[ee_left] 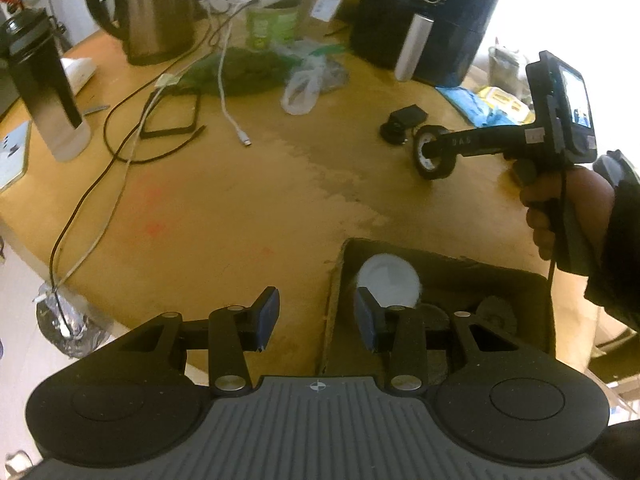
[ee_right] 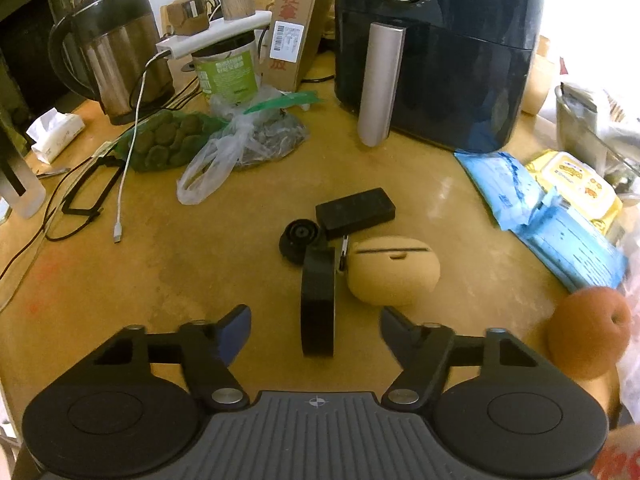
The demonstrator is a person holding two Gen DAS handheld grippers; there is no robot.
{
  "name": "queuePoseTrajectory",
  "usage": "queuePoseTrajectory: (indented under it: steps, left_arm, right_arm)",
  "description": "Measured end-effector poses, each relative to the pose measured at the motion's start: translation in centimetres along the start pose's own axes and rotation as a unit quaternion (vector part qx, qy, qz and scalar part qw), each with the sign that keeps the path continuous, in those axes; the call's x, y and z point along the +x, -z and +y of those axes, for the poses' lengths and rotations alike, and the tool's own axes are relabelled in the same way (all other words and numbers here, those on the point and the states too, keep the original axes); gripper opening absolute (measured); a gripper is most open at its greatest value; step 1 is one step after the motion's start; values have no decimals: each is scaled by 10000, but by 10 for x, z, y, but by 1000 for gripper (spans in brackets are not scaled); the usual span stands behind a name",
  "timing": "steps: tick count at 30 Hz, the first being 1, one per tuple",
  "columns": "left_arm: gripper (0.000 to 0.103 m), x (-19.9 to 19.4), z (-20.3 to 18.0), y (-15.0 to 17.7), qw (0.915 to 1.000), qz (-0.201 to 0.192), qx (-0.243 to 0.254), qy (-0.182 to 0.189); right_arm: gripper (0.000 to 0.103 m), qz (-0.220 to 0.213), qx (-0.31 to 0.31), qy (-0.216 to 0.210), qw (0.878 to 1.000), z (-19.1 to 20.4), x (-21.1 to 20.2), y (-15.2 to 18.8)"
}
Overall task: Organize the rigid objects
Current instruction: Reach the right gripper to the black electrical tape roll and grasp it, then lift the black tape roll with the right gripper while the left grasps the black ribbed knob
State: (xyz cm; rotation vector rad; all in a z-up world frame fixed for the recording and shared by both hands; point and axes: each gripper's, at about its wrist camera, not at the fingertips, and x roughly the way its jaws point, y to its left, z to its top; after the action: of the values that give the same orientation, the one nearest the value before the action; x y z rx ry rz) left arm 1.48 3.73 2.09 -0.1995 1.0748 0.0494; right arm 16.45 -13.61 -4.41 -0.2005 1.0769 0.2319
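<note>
Tape roll (ee_right: 318, 304): stands on edge on the tabletop (ee_right: 200, 264), between my right hand-held gripper (ee_right: 315, 330) pads, untouched.
Right jaws: released; I centre them, then squeeze the flat sides.
Left hand-held gripper (ee_left: 316, 318): released, empty, over the box (ee_left: 440, 264).

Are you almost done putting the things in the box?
Not yet. The box already holds a white lid and some dark bits. The right tongs are open around the tape roll, not gripping. The small black box, round knob and tan case still wait.
</note>
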Motion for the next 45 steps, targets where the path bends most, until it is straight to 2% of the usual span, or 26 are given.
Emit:
queuePoseTrajectory:
  steps: [5, 8, 9, 15, 21, 33, 45]
  left_arm:
    - [41, -2, 4, 4, 9999, 6, -147, -79]
    - [41, -4, 4, 5, 9998, -3, -177, -116]
    - [41, -4, 3, 4, 9998, -8, -178, -126]
    - [41, -6, 2, 2, 9999, -50, -96, -113]
    - [41, -2, -4, -2, 10000, -55, 53, -36]
    - [41, 11, -29, -20, 9980, -93, 511, 349]
    - [41, 21, -58, -50, 9912, -289, 1076, 712]
  right_arm:
    - [55, 37, -73, 79, 9999, 2, 12, -6]
    - [34, 90, -100, 73, 9999, 2, 18, -7]
    - [21, 120, -123, 71, 9998, 3, 20, -7]
    - [20, 145, -136, 67, 9998, 2, 21, -6]
    - [20, 58, 27, -12, 10000, -4, 2, 0]
    - [20, -22, 471, -86, 9989, -23, -43, 21]
    - [20, -193, 802, -13, 9966, -40, -86, 38]
